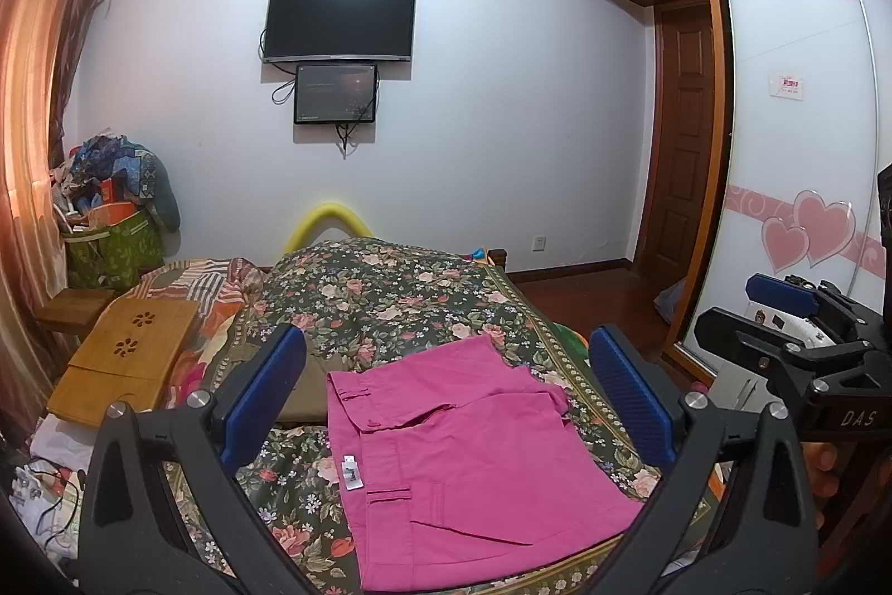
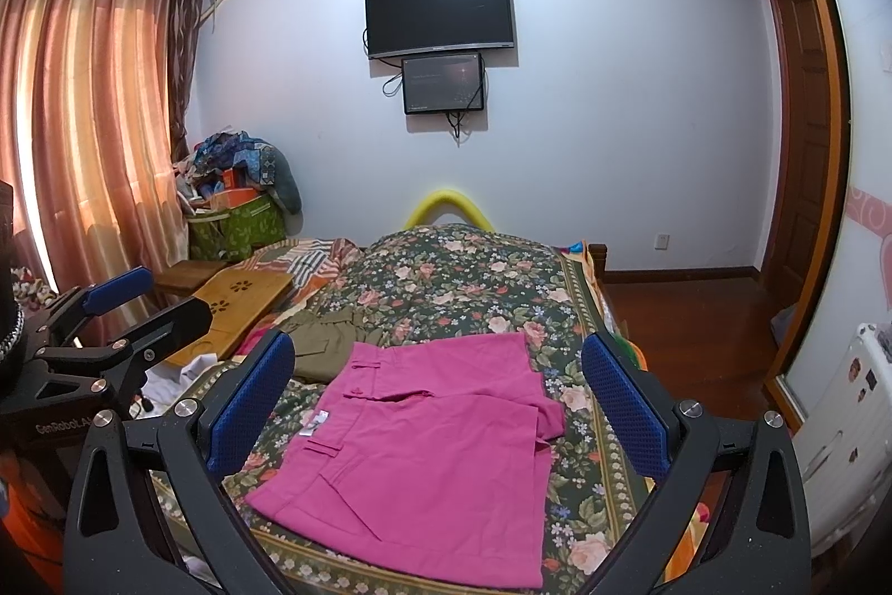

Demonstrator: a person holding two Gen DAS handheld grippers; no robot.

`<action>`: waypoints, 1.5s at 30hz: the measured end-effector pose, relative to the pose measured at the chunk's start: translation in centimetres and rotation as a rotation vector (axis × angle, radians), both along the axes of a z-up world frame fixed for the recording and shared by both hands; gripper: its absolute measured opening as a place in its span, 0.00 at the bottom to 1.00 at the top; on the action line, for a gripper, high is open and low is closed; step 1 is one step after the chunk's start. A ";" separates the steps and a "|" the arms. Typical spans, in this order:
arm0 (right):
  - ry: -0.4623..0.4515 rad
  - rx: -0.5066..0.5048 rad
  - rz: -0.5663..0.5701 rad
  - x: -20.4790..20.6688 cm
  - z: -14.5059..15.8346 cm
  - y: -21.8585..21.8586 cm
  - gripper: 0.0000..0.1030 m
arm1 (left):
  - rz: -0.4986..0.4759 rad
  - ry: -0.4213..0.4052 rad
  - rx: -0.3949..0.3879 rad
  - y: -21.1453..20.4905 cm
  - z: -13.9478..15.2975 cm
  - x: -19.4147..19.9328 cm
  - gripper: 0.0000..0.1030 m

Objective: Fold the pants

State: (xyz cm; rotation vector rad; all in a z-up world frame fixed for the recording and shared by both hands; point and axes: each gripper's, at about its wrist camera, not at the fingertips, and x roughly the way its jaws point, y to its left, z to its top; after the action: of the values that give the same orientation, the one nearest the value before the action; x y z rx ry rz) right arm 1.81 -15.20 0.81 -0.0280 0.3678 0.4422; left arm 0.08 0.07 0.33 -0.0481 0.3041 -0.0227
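Observation:
Pink pants lie folded flat on the floral bedspread, waistband to the left with a white tag. They also show in the right wrist view. My left gripper is open and empty, held above the pants with its blue pads on either side. My right gripper is open and empty above the same pants. The right gripper also shows at the right edge of the left wrist view, and the left gripper shows at the left edge of the right wrist view.
Folded olive-green pants lie just left of the pink pants. A wooden lap tray sits on the bed's left side. A heap of bags and clothes stands in the left corner. A wardrobe and wooden floor are at right.

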 end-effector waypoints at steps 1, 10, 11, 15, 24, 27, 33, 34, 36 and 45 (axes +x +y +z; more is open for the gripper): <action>0.001 0.001 0.000 0.0 0.1 0.0 1.00 | 0.000 -0.001 0.000 0.0 0.0 0.0 1.00; 0.002 0.003 0.000 0.0 0.1 -0.1 1.00 | -0.002 -0.003 0.008 -0.2 0.0 -0.1 1.00; 0.002 0.003 0.000 -0.1 0.1 -0.1 1.00 | -0.001 -0.003 0.007 -0.2 0.0 -0.1 1.00; 0.004 0.007 0.000 -0.1 0.1 -0.1 1.00 | -0.004 -0.003 0.006 -0.3 0.0 -0.1 1.00; 0.005 0.006 0.001 0.0 0.1 -0.1 1.00 | -0.008 -0.005 0.008 -0.3 -0.1 -0.2 1.00; 0.006 0.007 0.000 0.0 0.1 -0.2 1.00 | -0.009 -0.002 0.006 -0.2 -0.2 -0.2 1.00; 0.011 0.009 -0.001 0.0 0.3 -0.1 1.00 | -0.009 0.001 0.004 -0.2 -0.3 -0.1 1.00; 0.011 0.008 -0.001 0.0 0.3 -0.1 1.00 | -0.009 0.002 0.004 -0.2 -0.3 0.0 1.00; 0.010 0.006 -0.001 0.0 0.2 -0.1 1.00 | -0.008 0.004 0.003 -0.2 -0.4 0.1 1.00; 0.049 -0.012 -0.040 1.9 -1.1 -0.3 1.00 | -0.007 0.070 0.005 0.4 -2.0 2.5 1.00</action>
State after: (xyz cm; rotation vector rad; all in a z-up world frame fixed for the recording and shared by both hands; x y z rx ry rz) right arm 3.71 -15.49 -0.31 -0.0212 0.4187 0.4018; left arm 2.55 0.52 -1.62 -0.0424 0.3741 -0.0268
